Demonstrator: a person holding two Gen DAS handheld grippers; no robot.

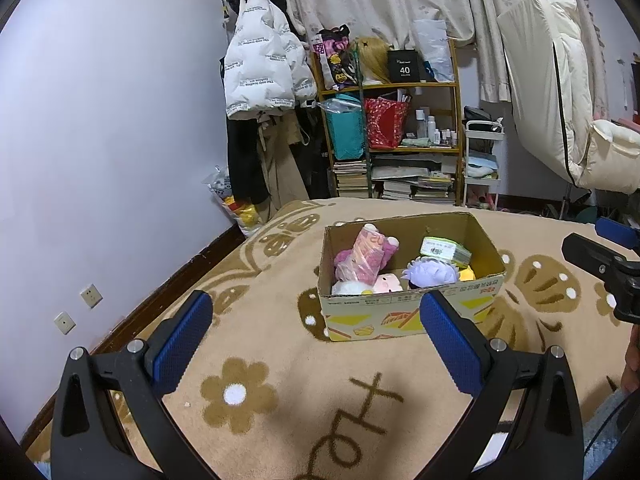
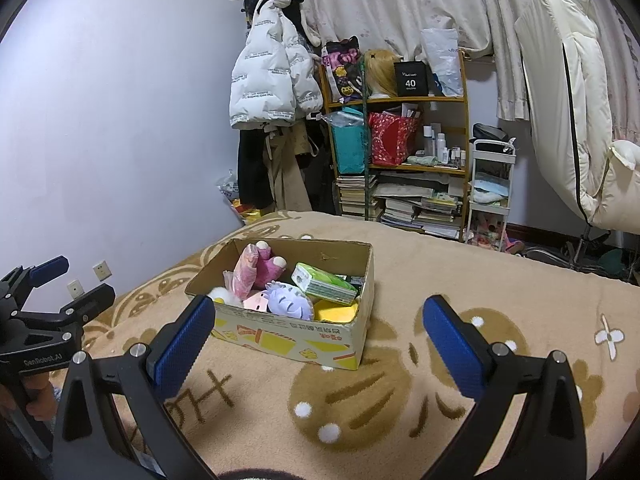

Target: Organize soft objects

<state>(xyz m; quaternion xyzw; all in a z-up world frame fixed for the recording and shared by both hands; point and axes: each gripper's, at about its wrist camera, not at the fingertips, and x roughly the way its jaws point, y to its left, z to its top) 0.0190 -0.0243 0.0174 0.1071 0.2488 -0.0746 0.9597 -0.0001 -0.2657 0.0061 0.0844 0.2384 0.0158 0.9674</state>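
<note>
A cardboard box (image 1: 408,312) stands on the tan patterned blanket (image 1: 280,380). It holds a pink plush (image 1: 366,258), a lilac round plush (image 1: 432,272), a green tissue pack (image 1: 444,250), a small pink-and-white plush (image 1: 370,286) and a yellow item (image 1: 466,274). The box (image 2: 288,336) and its contents also show in the right wrist view. My left gripper (image 1: 316,336) is open and empty, just short of the box. My right gripper (image 2: 316,340) is open and empty, near the box's front right. Each gripper shows at the other view's edge.
A wooden shelf (image 1: 400,136) with bags, bottles and stacked books stands beyond the bed. A white puffer jacket (image 1: 260,68) hangs left of it. A white trolley (image 1: 482,160) and a cream coat (image 1: 560,92) are to the right. The wall (image 1: 100,140) runs along the left.
</note>
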